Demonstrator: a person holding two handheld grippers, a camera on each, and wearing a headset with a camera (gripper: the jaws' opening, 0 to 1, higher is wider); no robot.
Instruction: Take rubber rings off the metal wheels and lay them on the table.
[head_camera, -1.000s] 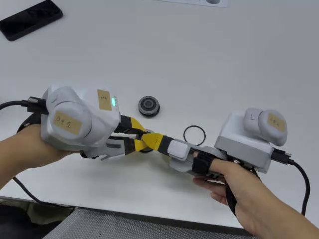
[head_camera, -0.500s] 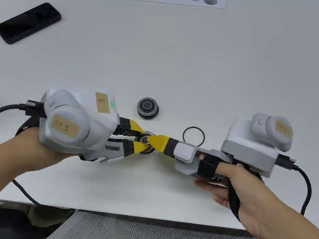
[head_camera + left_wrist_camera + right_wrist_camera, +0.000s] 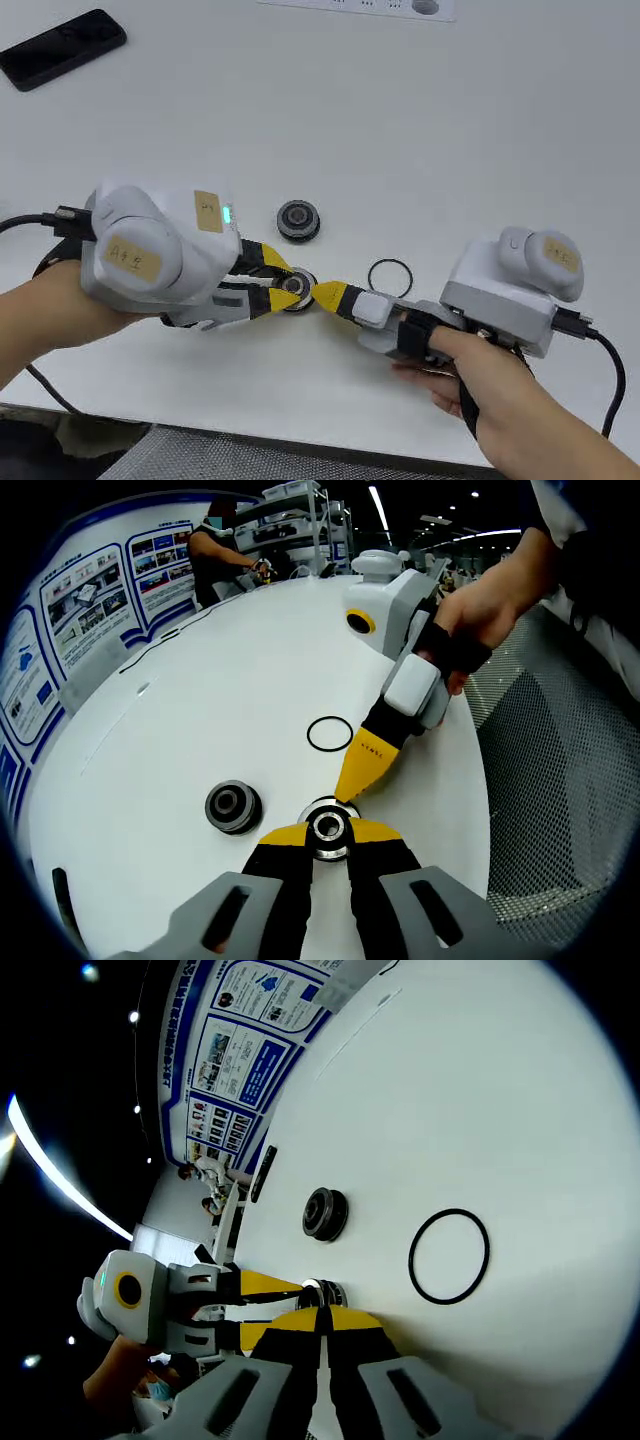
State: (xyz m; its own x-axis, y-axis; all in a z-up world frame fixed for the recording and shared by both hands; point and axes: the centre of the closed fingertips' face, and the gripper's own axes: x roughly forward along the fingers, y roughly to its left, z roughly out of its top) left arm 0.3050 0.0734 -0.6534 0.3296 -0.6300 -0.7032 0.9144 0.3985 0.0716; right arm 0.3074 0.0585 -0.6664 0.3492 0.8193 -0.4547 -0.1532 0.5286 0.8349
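- The left gripper [image 3: 280,281] is clamping its jaws on a metal wheel [image 3: 297,286] towards the near edge of the tabletop [image 3: 450,120].
- The right gripper [image 3: 326,292], jaws pressed together, is touching the wheel's right rim and pointing left at it.

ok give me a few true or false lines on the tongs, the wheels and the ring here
1. The left tongs are closed on a metal wheel. True.
2. Two rubber rings lie loose on the table. False: one rubber ring lies there, flat, beyond the right tongs.
3. The right tongs are spread wide open. False: their jaws are together, and the tip is at the edge of the held wheel.
4. A second wheel sits on the table, apart from both tongs. True.
5. The loose ring is looped around the second wheel. False: the two lie apart, with bare table between them.
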